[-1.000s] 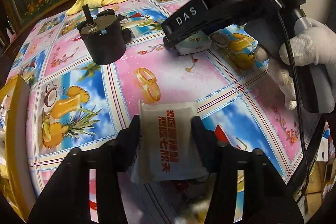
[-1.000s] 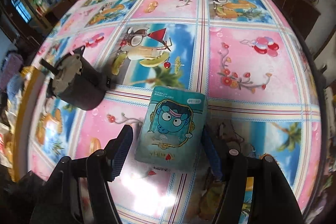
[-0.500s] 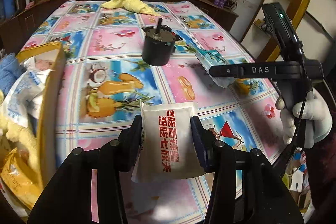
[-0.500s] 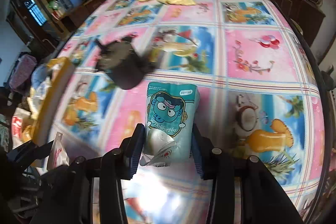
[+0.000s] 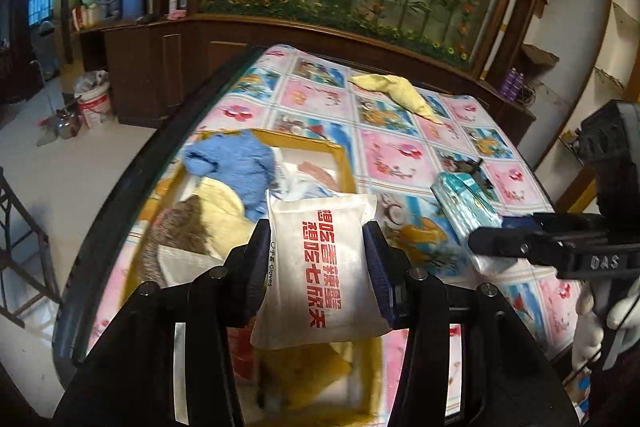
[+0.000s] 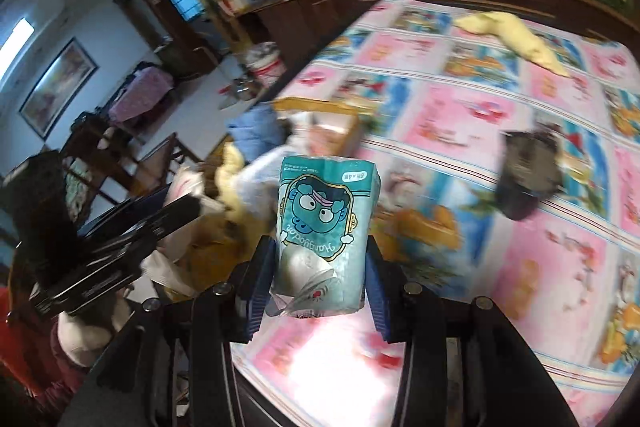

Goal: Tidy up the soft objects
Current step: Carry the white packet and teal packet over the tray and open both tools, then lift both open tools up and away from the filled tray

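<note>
My left gripper (image 5: 318,259) is shut on a white packet with red lettering (image 5: 320,267), held in the air above a yellow-rimmed box (image 5: 340,157) of soft items at the table's left edge. My right gripper (image 6: 320,275) is shut on a teal tissue pack with a cartoon face (image 6: 324,223), lifted off the tablecloth. In the left wrist view the right gripper (image 5: 486,241) and its teal pack (image 5: 464,211) come in from the right. The right wrist view shows the left gripper (image 6: 176,211) at the left, near the blurred box (image 6: 316,111).
A blue cloth (image 5: 236,163), yellow cloths and bags fill the box. A black round container (image 6: 524,183) stands on the patterned tablecloth (image 6: 460,123). A yellow cloth (image 5: 396,91) lies at the far end. The table's dark edge (image 5: 132,179) drops to the floor at left.
Both grippers rose and swung left toward the box. The right gripper closed on the teal pack and lifted it from the table. The left kept hold of the white packet.
</note>
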Motion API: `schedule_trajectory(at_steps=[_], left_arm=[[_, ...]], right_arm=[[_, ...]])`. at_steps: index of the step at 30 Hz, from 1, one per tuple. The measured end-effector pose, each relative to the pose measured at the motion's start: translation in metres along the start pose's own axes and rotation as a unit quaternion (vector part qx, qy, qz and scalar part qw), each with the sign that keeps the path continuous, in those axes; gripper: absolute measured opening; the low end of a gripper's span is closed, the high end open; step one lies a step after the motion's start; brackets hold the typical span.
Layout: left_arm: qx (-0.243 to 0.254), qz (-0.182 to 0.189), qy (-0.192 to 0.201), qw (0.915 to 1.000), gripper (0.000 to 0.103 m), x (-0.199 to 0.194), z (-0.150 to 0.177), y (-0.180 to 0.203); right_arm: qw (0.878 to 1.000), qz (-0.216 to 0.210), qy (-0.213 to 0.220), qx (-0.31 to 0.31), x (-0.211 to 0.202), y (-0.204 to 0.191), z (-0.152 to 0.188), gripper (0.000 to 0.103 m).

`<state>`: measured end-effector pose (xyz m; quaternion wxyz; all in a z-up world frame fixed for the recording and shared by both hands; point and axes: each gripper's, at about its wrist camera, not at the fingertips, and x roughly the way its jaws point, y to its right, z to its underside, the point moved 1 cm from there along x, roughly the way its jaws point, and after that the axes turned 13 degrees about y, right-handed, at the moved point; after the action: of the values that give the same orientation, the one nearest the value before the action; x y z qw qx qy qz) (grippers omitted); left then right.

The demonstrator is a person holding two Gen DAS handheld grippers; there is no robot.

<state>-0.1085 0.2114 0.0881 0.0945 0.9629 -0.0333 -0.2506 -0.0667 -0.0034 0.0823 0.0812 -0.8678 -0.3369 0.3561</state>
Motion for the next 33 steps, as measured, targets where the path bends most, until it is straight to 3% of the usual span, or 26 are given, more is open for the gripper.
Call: schedule_trajectory(at_steps=[6,8,14,18,21,28,33], left_arm=[[-0.037,-0.06,-0.023,0.9972,0.046,0.038,-0.004,-0.051],[-0.058,-0.065,-0.035,0.9956,0.046,0.048,-0.003,-0.063],[-0.06,-0.072,0.005,0.9956,0.051,0.032,-0.008,-0.057],[-0.049,-0.091,0.036,0.994,0.056,0.013,-0.013,-0.05],[-0.043,-0.115,0.06,0.9906,0.07,-0.002,-0.016,-0.045],[-0.017,-0.153,0.095,0.9834,0.07,-0.029,-0.019,-0.032],[-0.002,-0.166,0.108,0.9801,0.07,-0.042,-0.019,-0.02]], right_arm=[[0.999,-0.039,-0.033,-0.015,0.058,-0.048,0.001,0.042],[0.998,-0.033,-0.047,-0.021,0.078,-0.054,0.005,0.042],[0.996,0.006,-0.069,-0.055,0.115,-0.06,0.019,0.042],[0.992,0.032,-0.062,-0.103,0.123,-0.074,0.025,0.045],[0.987,0.038,-0.047,-0.149,0.123,-0.084,0.031,0.049],[0.988,0.012,-0.001,-0.157,0.099,-0.093,0.029,0.065],[0.99,-0.003,0.022,-0.137,0.081,-0.091,0.024,0.066]])
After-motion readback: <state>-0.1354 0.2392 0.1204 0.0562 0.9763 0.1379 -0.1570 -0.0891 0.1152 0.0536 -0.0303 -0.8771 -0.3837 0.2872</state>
